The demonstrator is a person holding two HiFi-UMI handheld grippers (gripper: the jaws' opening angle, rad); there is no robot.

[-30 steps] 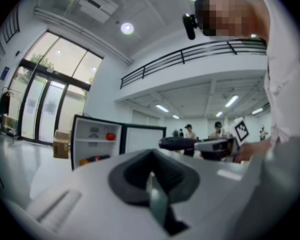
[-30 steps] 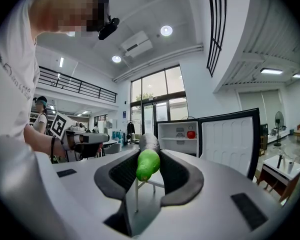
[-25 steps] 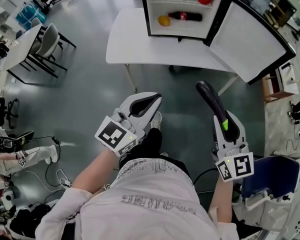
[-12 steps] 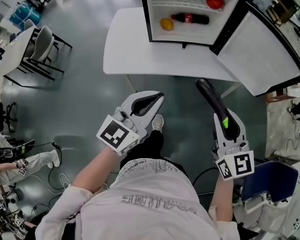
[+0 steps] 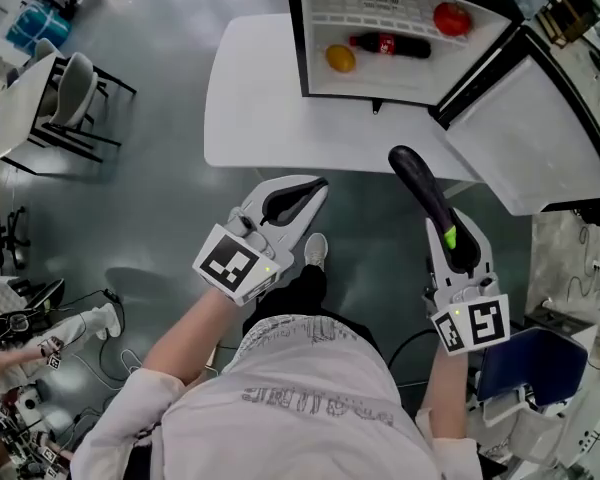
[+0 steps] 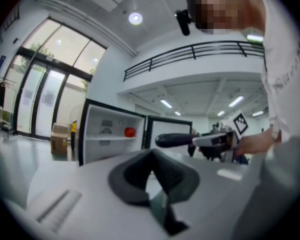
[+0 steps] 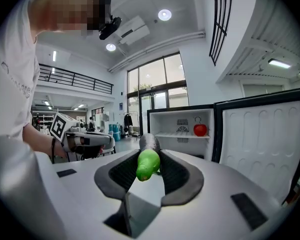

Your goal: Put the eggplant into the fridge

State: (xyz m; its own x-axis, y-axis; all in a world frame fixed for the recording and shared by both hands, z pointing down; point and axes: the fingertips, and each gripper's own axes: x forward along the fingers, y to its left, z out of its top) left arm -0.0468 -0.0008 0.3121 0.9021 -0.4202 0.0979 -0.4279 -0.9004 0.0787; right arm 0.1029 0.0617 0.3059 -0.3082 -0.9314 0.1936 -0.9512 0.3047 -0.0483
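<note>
right claw [image 5: 458, 253] clamped on the eggplant [image 5: 420, 190] at its green stalk end, dark body pointing ahead, in the air short of the surface [image 5: 270, 98]. left claw [image 5: 298, 196] jaws together, empty. fridge [image 5: 370, 73] stands on the surface, door [image 5: 540, 138] open; 1 bottle [image 5: 390, 44], yellow fruit [image 5: 340, 58], red fruit [image 5: 452, 18] inside. done: pick-up. left: reach in, release. fridge top cut off; free shelf room hard to judge.

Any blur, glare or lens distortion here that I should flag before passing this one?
Head view: sharp, evenly lit, fisheye bowing the fridge door. Left gripper view: soft throughout, dark vignette, windows washed out. Right gripper view: crisper, eggplant clear between the jaws.
</note>
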